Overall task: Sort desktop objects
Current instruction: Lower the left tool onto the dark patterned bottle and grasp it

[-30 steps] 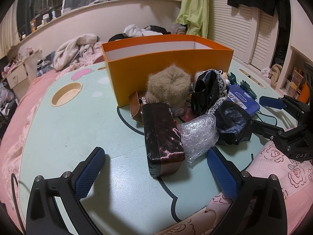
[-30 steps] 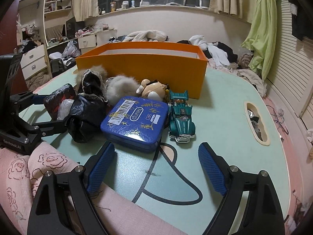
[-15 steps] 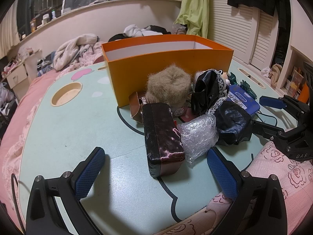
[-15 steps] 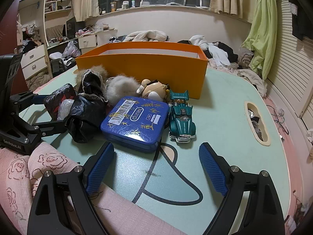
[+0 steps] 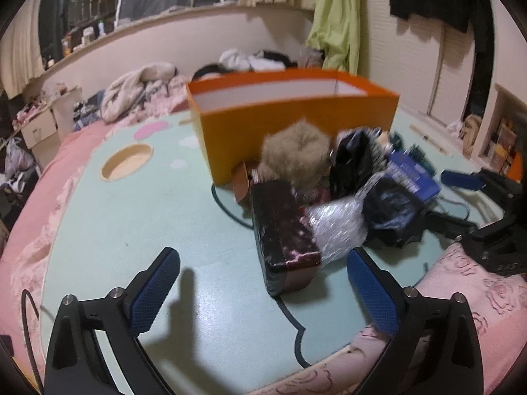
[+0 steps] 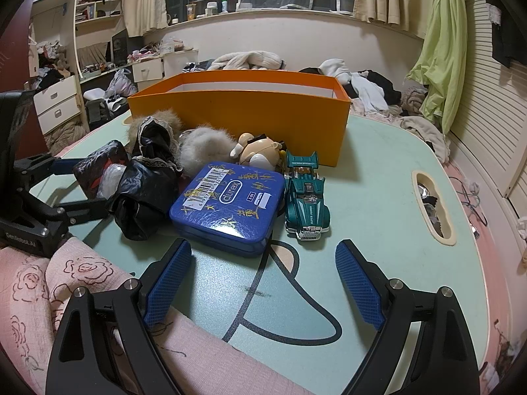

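Both grippers' jaws are held apart, empty. The blue tin (image 6: 227, 207), judged rigid and slick, is best gripped across its side edges.

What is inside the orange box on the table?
Inside the orange box, only the white inner walls show at the top. Its near wall covers the floor of the box, so any contents cannot be seen.

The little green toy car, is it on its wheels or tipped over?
On its wheels. The small green toy car sits upright on the table, roof up, beside the flat blue metal tin.
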The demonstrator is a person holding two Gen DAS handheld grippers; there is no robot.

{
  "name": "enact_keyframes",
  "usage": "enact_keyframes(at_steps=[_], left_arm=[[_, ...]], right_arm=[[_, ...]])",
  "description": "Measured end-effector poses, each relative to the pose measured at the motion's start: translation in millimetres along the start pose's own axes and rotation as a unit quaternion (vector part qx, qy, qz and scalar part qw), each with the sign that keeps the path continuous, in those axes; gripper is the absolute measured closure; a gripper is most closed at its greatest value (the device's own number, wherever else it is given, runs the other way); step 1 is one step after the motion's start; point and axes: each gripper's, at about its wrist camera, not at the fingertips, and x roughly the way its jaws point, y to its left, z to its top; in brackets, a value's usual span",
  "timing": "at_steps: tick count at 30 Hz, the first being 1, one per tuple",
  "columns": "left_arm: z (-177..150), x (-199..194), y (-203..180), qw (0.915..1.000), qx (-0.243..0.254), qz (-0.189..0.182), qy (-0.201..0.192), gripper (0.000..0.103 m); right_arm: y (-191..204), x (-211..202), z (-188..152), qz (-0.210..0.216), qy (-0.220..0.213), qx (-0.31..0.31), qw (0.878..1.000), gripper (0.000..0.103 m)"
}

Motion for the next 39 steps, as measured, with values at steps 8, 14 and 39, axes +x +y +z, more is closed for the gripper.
enact_keyframes(at_steps=[8, 14, 39], left_arm=[[9.3, -10.3, 13.2, 0.9983, -0.033, -0.036, -0.031, 0.026], [14.8, -1.3, 11.6, 0.9973, -0.039, -0.055, -0.028, 0.061], [5.9, 13.1, 27.8, 0.9953, -0.087, -0.043, 0.0, 0.076]], right_arm=[[-1.3, -1.2, -0.3, 0.001, 0.0, 0.0, 1.0, 0.014], [-2.1, -1.6, -0.6, 0.001, 0.0, 0.0, 1.0, 0.013], [-13.7, -16.4, -2.8, 0.012, -0.031, 0.031, 0.999, 0.019]])
